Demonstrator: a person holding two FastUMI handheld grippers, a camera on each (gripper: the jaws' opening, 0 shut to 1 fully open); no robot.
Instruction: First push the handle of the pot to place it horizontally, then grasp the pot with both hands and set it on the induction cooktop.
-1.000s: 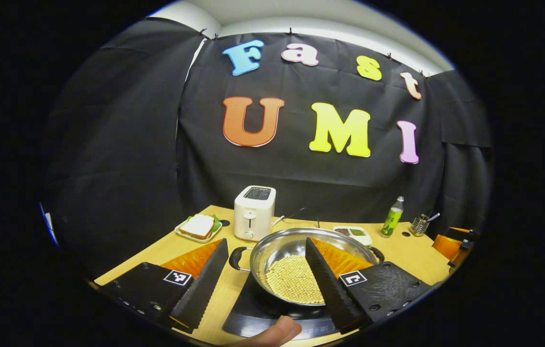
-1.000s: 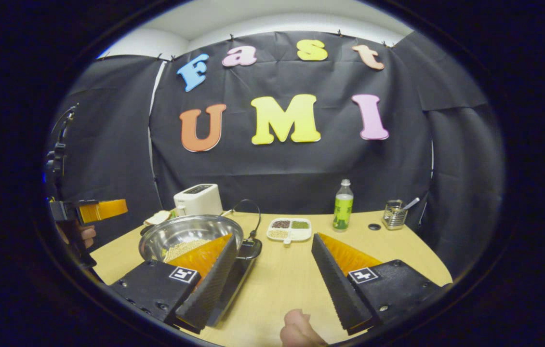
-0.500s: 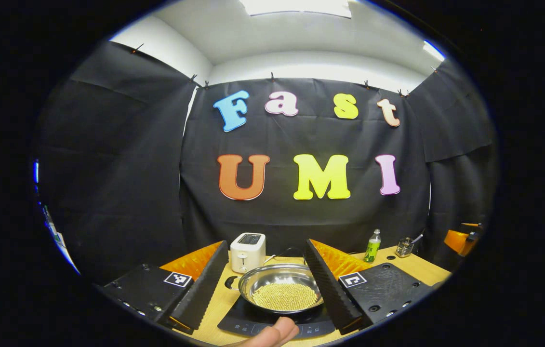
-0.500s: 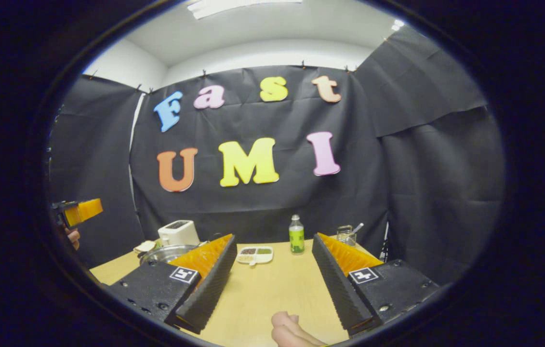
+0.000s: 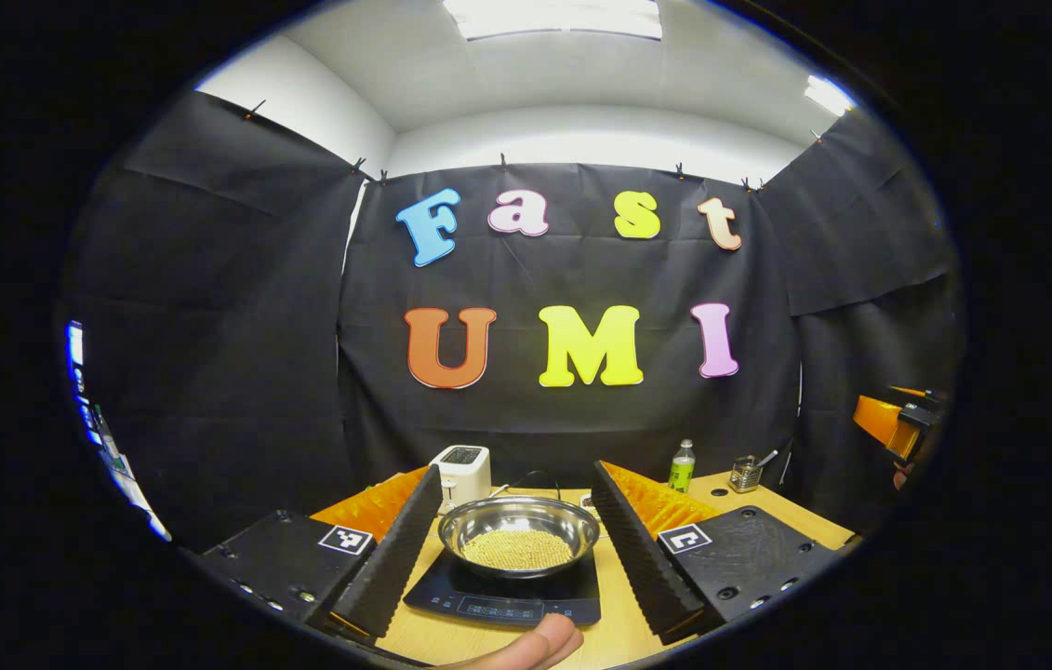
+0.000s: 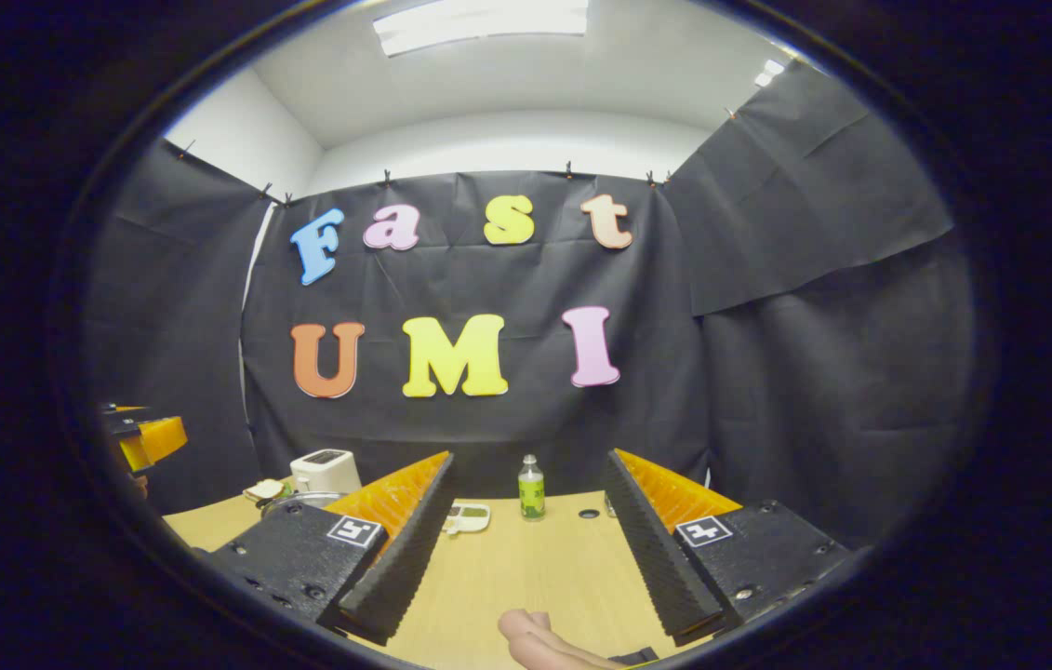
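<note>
The wooden table (image 5: 772, 510) held everything. On it lay a flat black induction cooktop (image 5: 507, 596), and the pot (image 5: 519, 534) sat right on top of that. The pot was round, shiny and wide, with lots of little yellow beans (image 5: 516, 549) inside.

In the left gripper view, the left gripper (image 5: 514, 540) was spread wide with nothing in it, the pot seen between its fingers. A white toaster (image 5: 460, 473) stood behind the pot, and a green bottle (image 5: 682, 468) stood farther right.

In the right gripper view, the right gripper (image 6: 526, 544) was spread wide over bare table. A small white tray (image 6: 468, 517) with food bits sat beside the bottle.
</note>
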